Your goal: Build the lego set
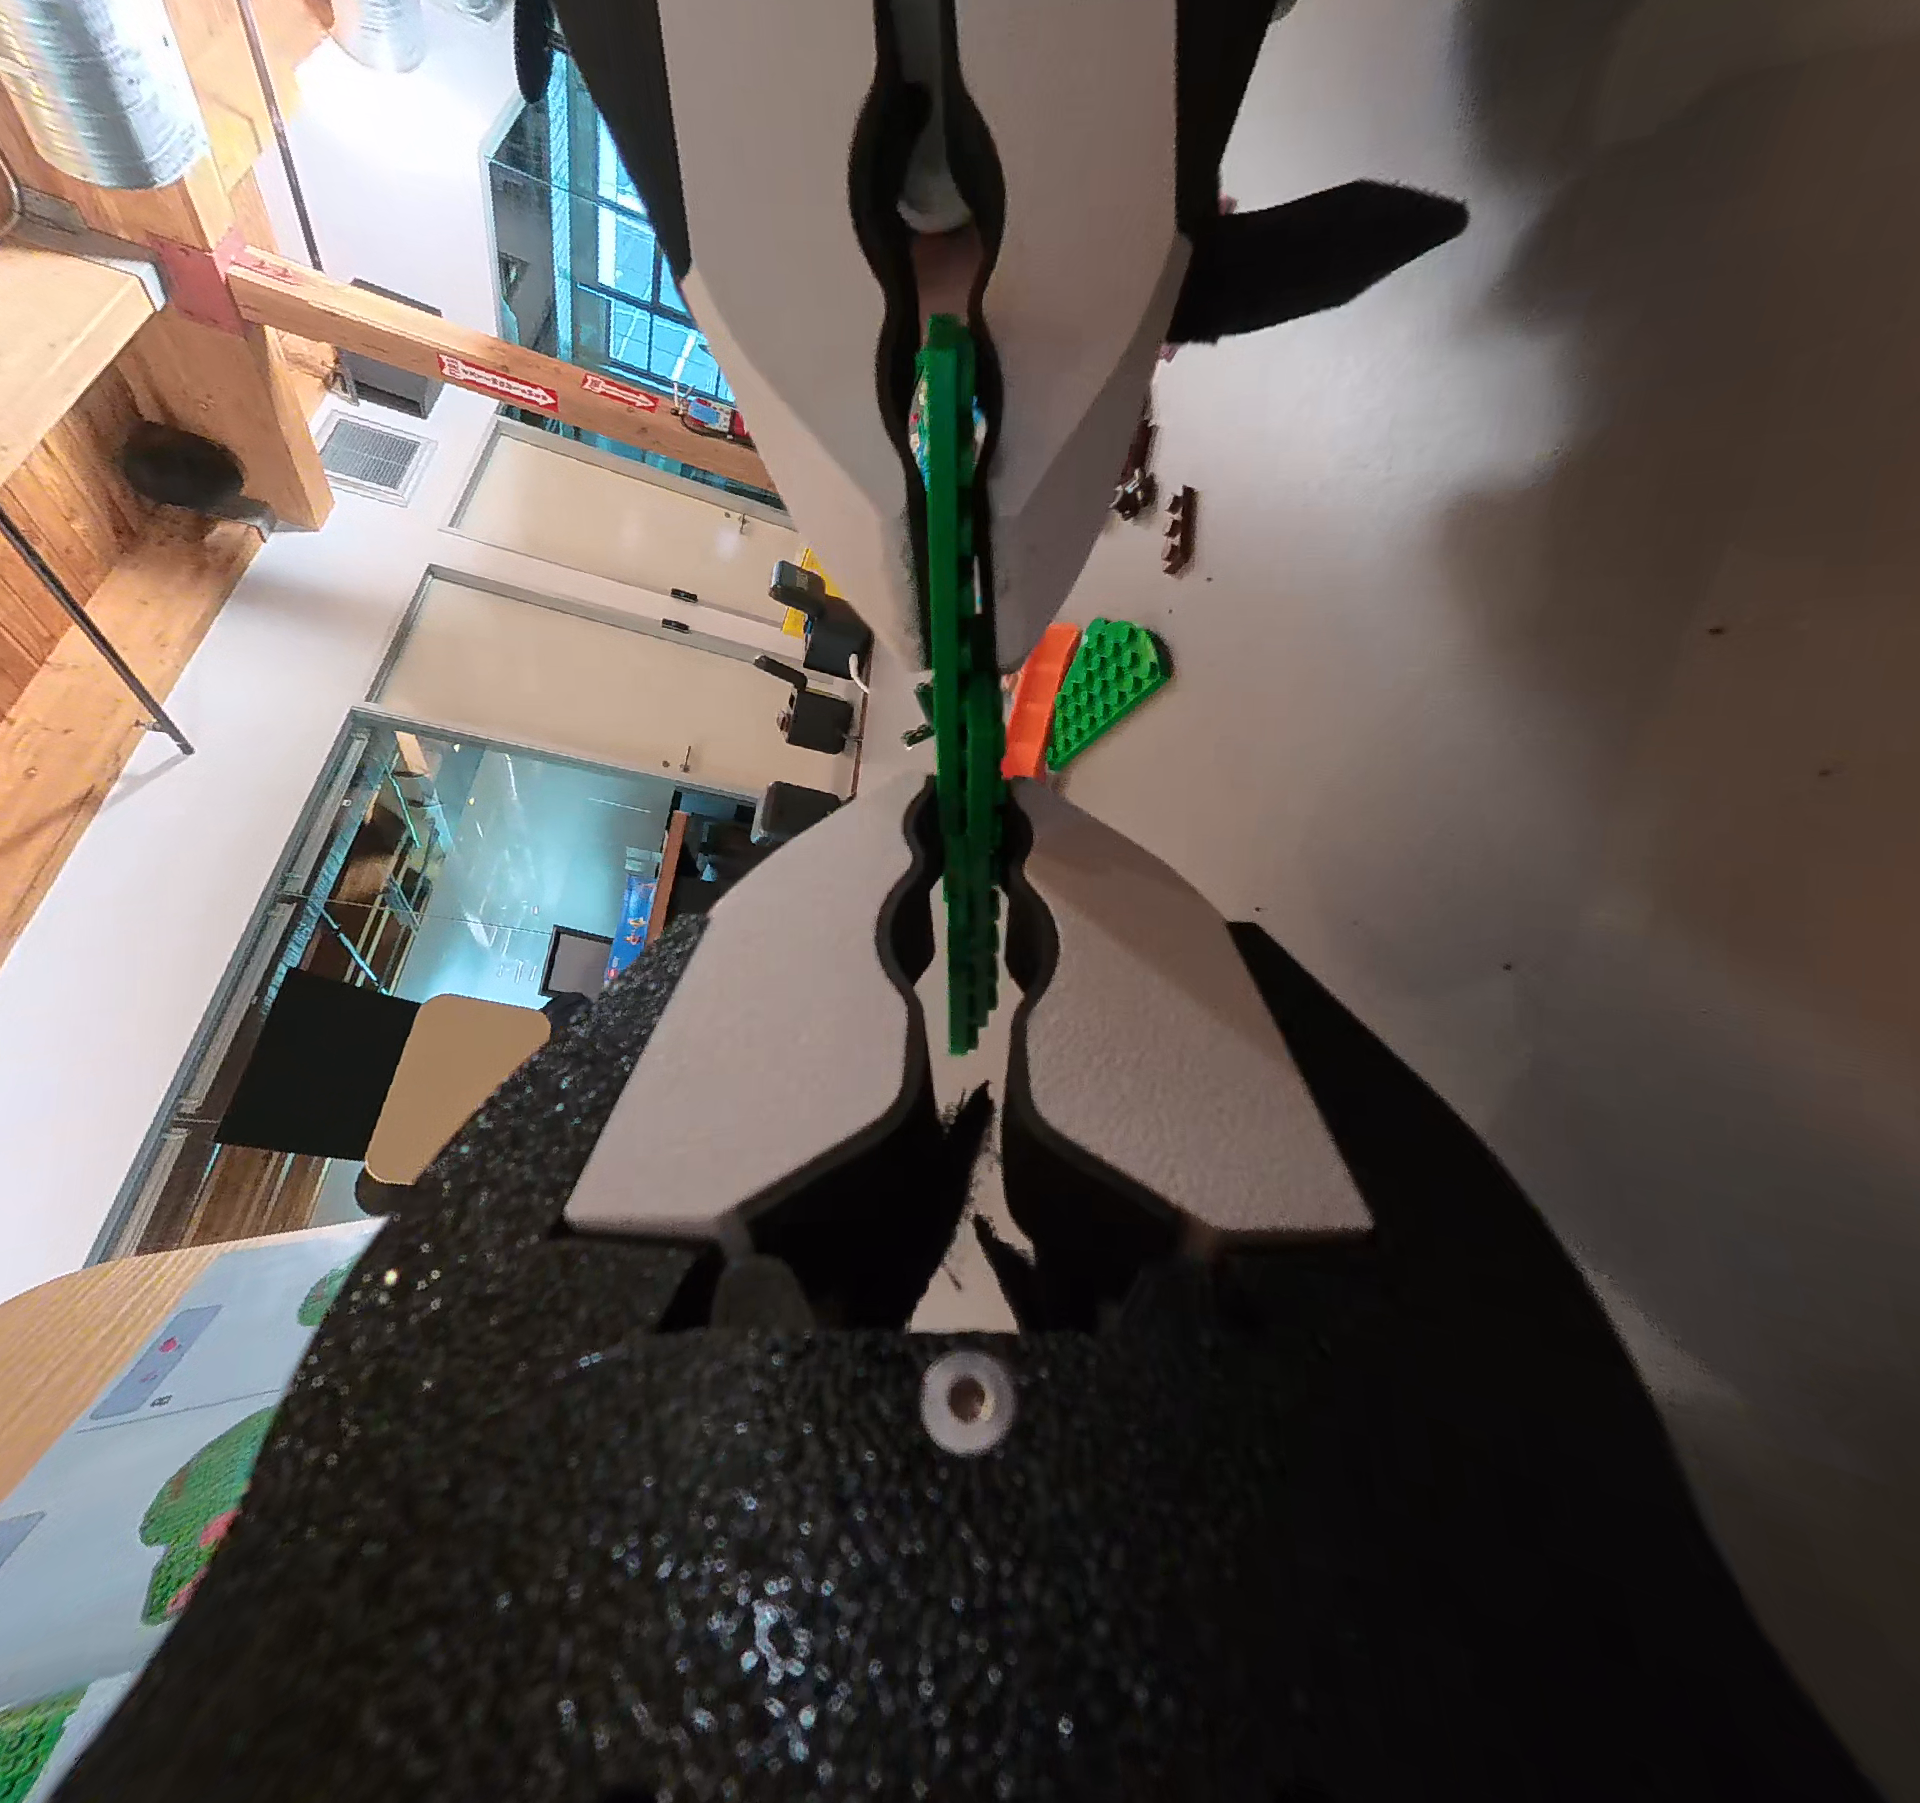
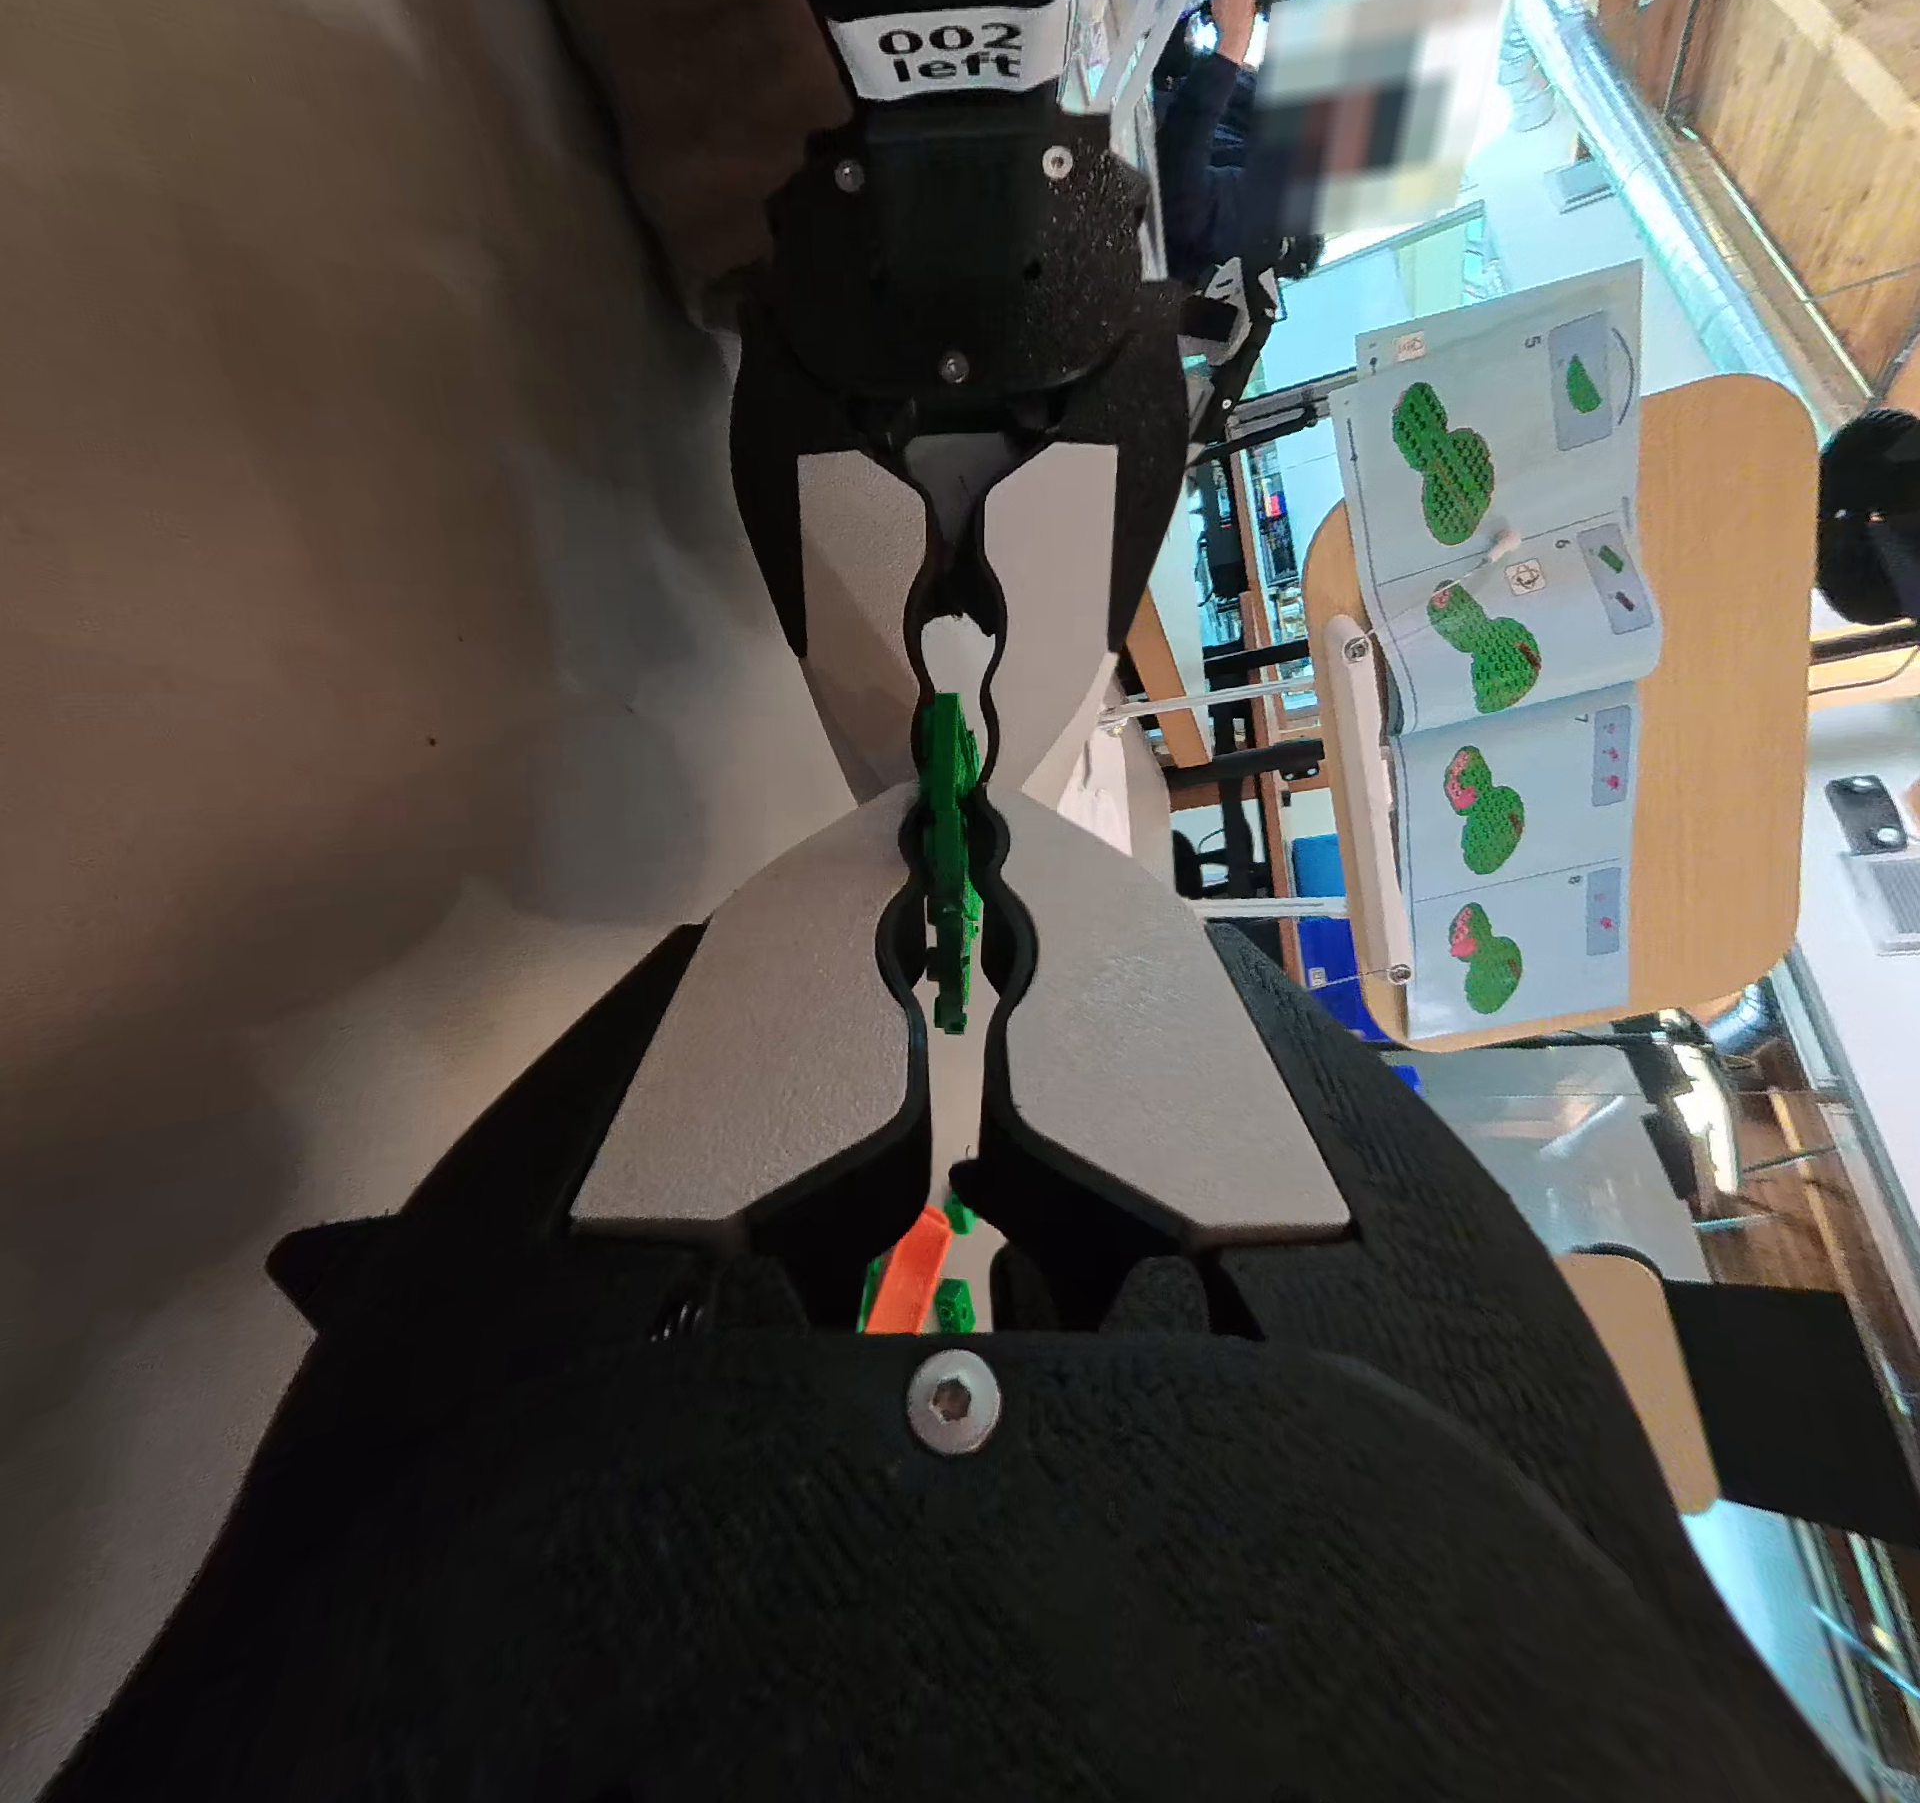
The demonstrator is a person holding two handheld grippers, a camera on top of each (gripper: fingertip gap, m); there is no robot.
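A dark green Lego plate assembly (image 1: 951,506) is seen edge-on and held in the air between both grippers, which face each other tip to tip. My left gripper (image 1: 968,803) comes in from the bottom of the left wrist view and is shut on one end of the plate. The right gripper (image 1: 961,657) comes in from the top and is shut on the other end. In the right wrist view my right gripper (image 2: 956,813) is shut on the green plate (image 2: 945,756), and the left gripper (image 2: 961,766) grips it from the far side.
On the white table (image 1: 1455,714) lie an orange piece (image 1: 1034,704), a light green wedge plate (image 1: 1107,688) and small dark brown pieces (image 1: 1179,532). An open instruction booklet (image 2: 1507,673) rests on a wooden stand (image 2: 1714,714). A person stands in the background.
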